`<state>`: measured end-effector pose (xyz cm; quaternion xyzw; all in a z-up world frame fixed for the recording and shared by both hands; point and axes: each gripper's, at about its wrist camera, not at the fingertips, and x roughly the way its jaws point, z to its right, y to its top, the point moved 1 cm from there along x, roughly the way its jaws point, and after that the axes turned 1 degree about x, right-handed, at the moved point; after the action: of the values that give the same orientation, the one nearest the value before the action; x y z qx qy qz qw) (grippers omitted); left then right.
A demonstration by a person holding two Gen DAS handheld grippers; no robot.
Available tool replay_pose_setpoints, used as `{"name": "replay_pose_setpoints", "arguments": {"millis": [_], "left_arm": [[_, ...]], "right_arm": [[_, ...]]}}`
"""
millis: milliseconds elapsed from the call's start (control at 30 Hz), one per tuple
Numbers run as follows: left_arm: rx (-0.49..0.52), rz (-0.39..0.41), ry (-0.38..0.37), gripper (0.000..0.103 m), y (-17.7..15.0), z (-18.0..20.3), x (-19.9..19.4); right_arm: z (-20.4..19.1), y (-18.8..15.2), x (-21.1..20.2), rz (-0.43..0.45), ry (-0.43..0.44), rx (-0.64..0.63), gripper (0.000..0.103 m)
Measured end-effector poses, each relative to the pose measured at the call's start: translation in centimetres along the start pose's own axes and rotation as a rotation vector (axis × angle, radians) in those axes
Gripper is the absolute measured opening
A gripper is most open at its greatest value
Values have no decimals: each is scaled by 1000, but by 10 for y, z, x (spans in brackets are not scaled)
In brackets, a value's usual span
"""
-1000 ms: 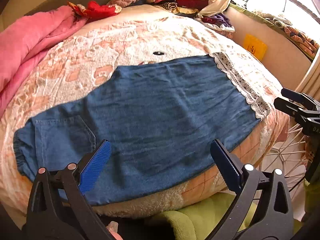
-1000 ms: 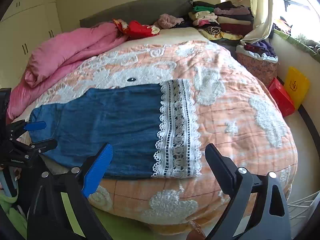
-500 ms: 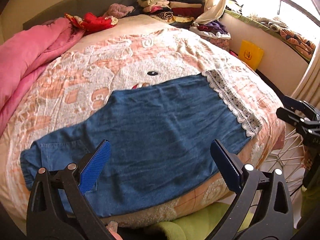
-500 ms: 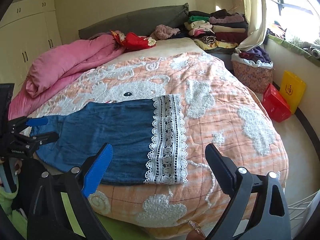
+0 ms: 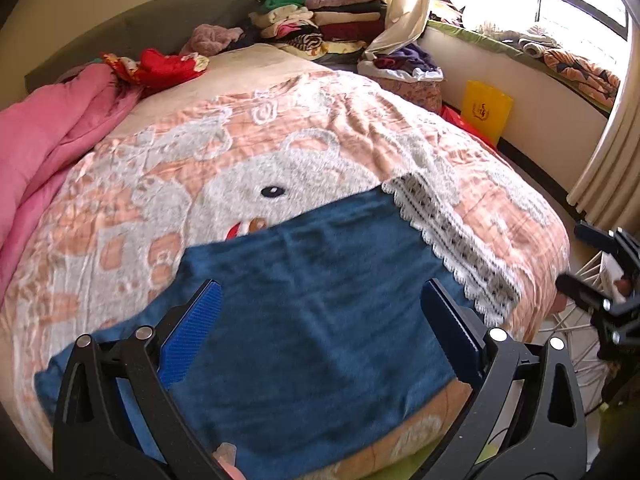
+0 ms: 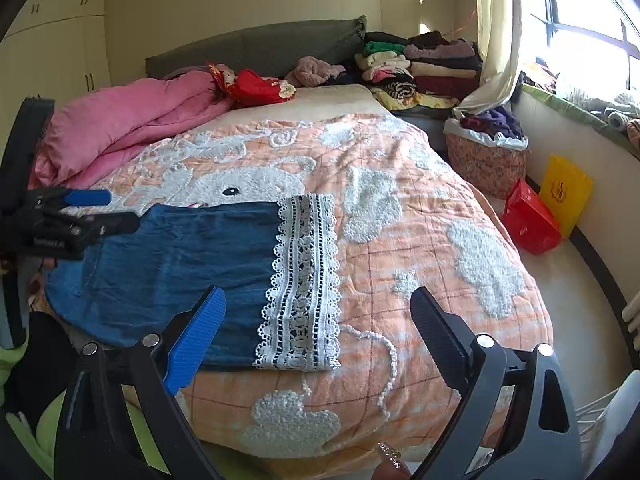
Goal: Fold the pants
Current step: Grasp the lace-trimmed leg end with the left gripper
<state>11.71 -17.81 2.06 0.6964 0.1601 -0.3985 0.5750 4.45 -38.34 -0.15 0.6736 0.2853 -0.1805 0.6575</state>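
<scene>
My left gripper [image 5: 320,320] is hanging spread wide, gripping nothing, over the denim pants [image 5: 312,312] lying flat on the orange bedspread [image 5: 160,184] at the near edge. My right gripper [image 6: 320,320] is gaping too, by the lace hem [image 6: 304,280]. A floral basket [image 6: 484,164] is sitting beside the bed, holding dark clothes [image 6: 492,122].

left wrist view: from bed's near edge, over the waist end of the pants [image 5: 320,300], facing headboard at 12 o'clock, close in.
right wrist view: same edge, nearer the lace hem [image 6: 304,284], facing 12 o'clock, farther back.
overlap: pants, bedspread [image 6: 400,240], clothes pile [image 5: 320,20]; each sees other gripper.
</scene>
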Motion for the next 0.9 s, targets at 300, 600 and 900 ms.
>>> {"name": "replay_pose_setpoints", "arguments": {"millis": [300,600,900], "left_arm": [[34,-30,-58,93,26,9,53],[107,-88,-113,93,42,20,105],[117,-119,-203,93,58,22,143]], "right_arm": [[2,-12,25,-79,36,34,96],[2,-25,54,-158,96,77,96],[8,-32,79,-235,186,169,96]]}}
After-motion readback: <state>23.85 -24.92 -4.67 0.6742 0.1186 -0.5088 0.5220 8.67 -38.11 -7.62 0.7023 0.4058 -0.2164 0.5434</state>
